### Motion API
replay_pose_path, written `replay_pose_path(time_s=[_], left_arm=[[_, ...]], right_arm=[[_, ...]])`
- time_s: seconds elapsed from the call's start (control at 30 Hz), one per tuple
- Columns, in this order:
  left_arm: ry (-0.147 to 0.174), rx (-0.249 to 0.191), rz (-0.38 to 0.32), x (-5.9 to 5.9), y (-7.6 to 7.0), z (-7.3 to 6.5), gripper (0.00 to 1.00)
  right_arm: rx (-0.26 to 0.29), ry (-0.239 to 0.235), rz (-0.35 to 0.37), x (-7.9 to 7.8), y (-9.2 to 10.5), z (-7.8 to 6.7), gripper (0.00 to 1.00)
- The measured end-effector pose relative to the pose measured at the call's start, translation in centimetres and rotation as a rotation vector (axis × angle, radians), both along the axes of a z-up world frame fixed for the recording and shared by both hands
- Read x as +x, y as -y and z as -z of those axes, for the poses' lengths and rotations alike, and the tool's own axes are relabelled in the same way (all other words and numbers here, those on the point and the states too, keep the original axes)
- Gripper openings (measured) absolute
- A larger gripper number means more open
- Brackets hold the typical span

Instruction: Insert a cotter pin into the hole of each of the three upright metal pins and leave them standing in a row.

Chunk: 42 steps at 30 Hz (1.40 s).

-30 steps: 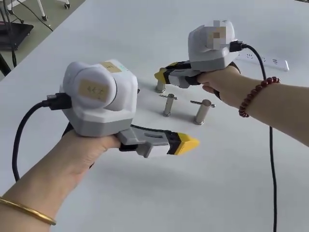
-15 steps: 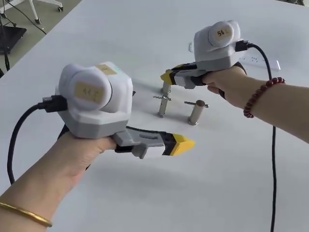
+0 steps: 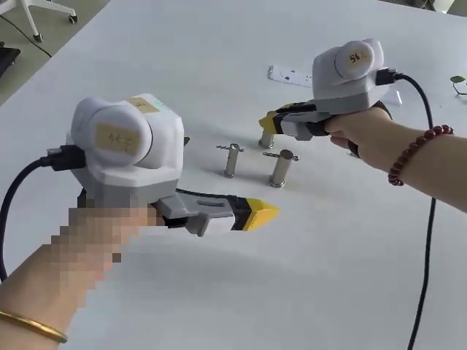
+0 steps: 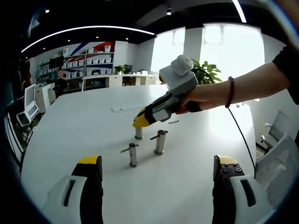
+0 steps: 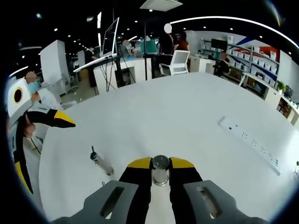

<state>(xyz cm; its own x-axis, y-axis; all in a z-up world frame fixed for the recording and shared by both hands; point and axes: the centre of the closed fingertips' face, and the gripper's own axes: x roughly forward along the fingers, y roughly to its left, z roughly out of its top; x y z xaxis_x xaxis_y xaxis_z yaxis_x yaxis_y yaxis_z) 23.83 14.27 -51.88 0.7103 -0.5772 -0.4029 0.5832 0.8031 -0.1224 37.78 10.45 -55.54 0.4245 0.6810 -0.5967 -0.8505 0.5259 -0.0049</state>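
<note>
This is an open-plan office or lab floor. A large white table [image 3: 182,58] carries a power strip [image 5: 250,140] near one edge. Swivel chairs [image 5: 177,63] stand at desks [image 5: 117,65] beyond it. Shelves [image 4: 93,77] of boxes line one wall, with tall windows [image 4: 224,42] and a potted plant [image 4: 205,72] along another.

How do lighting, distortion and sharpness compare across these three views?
Head view: soft even light, hardly a shadow by the upright silver metal pins, all sharp. Left gripper view: bright windows wash out the background, and fisheye bows the ceiling light strip. Right gripper view: fisheye curves the white power strip; background people look small and soft.
</note>
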Motion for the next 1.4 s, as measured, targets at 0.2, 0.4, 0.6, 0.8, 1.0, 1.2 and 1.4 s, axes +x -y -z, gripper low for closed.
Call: replay_pose_path(time_s=[0.2,0.4,0.6,0.8,1.0,1.2,1.4], left_arm=[[0.003,0.001,-0.001,0.1,-0.1,0.0,0.99],[0.005,0.003,0.002,0.0,0.0,0.0,0.99],[0.009,0.007,0.001,0.0,-0.3,0.0,0.99],[0.019,-0.012,-0.002,0.2,-0.3,-0.3,0.98],[0.014,-0.007,0.009,0.0,0.0,-0.1,0.98],[0.013,-0.015,0.016,-0.1,0.1,-0.2,0.97],[0.044,-0.014,0.04,-0.2,0.4,-0.7,0.99]], right_arm=[[-0.012,-0.01,0.028,-0.4,2.2,0.2,0.08],[-0.009,-0.017,0.048,-1.5,3.9,0.1,0.08],[-0.026,-0.026,0.054,-2.6,5.3,0.2,0.08],[-0.038,-0.028,0.058,-3.5,6.7,0.2,0.08],[-0.04,-0.027,0.054,-4.4,7.6,0.1,0.08],[-0.026,-0.039,0.06,-6.1,7.9,-0.1,0.08],[-0.004,-0.04,0.054,-7.7,7.7,-0.6,0.08]])
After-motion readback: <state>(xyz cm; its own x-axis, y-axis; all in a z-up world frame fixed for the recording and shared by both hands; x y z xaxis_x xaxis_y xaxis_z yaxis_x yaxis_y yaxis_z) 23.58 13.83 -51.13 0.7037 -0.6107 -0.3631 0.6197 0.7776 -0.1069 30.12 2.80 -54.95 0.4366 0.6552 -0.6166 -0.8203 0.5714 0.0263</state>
